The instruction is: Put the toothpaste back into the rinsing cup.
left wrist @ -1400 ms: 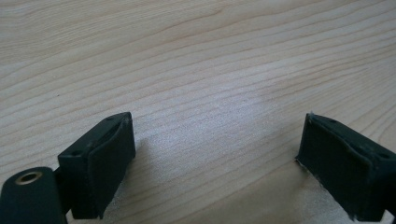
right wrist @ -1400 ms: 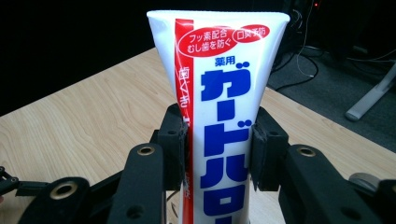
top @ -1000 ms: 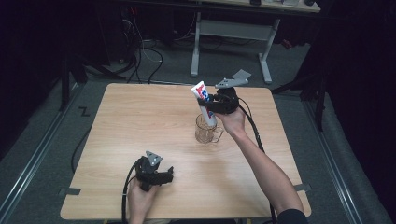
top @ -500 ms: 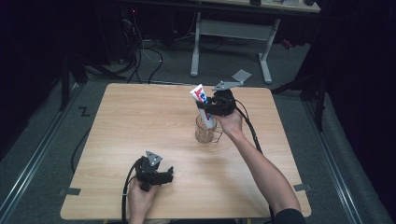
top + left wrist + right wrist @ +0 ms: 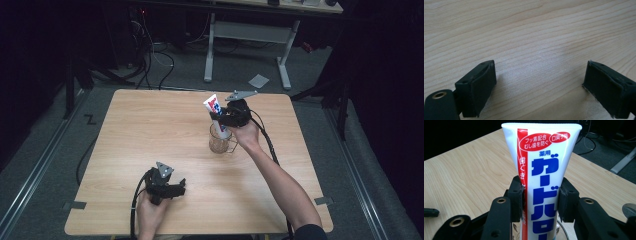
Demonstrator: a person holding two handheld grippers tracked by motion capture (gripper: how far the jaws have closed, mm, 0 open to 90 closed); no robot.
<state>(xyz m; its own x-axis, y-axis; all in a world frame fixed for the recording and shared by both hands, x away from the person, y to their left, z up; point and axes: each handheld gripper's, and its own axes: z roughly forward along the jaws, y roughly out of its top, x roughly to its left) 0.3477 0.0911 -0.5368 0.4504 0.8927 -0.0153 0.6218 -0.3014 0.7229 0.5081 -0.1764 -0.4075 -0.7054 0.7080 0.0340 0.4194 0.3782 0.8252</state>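
Pale wood-grain table [image 5: 150, 130], square with rounded corners, under dim light. At its far middle, clear glass mug [image 5: 220, 141] with thin handle; right gripper [image 5: 226, 119] above the mug, black padded jaws clamped on smooth white toothpaste tube [image 5: 541, 170], flat crimped end up, red and blue print. Near the mug's front-left, left gripper [image 5: 176, 190] low over bare wood, jaws spread wide

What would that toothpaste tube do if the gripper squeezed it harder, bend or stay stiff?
The toothpaste tube looks like soft plastic with a flat crimped end, so it would probably dent, not stay stiff. The right gripper clamps it across its width, and the glossy skin might slip. Standing in the glass cup, it would likely lean.
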